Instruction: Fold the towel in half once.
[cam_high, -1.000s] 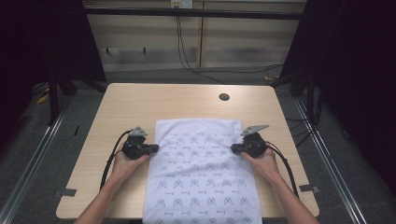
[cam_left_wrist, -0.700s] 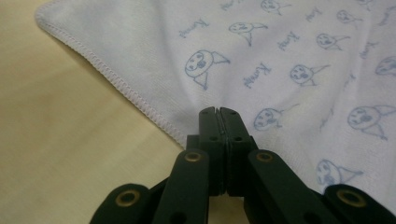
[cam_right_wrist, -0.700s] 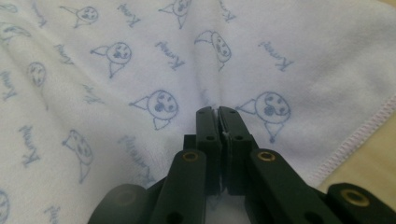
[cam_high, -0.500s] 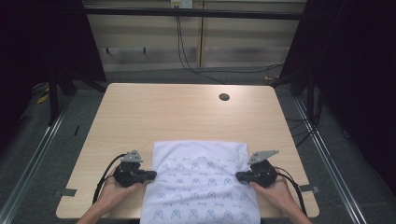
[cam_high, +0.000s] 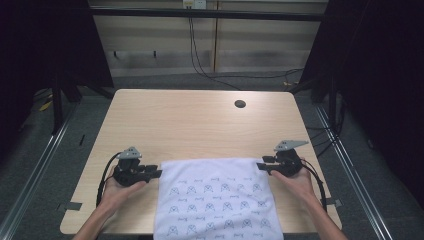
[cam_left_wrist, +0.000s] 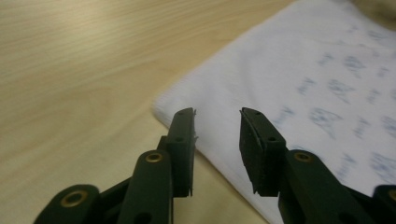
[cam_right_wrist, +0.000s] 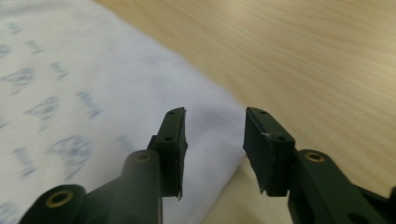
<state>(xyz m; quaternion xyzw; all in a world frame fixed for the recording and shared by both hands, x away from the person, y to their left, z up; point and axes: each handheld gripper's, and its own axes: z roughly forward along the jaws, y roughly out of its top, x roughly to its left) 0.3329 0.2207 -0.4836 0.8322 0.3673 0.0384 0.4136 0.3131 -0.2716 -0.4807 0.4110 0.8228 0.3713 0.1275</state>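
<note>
White printed cloth (cam_high: 217, 200) flat on pale wood-grain table (cam_high: 190, 125), draping the near edge, left gripper (cam_high: 156, 173) and right gripper (cam_high: 261, 166) at its far corners — jaws spread, empty.

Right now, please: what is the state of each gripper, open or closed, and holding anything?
Left gripper: open, holding nothing, at a corner of the white cloth.
Right gripper: open, holding nothing, at the cloth's other far corner.

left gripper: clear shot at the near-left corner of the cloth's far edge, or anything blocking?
Probably yes. The left gripper is open, its jaws right at that corner of the white printed cloth, which lies flat on the bare table. Nothing sits between them; the right gripper is at the opposite corner.
</note>
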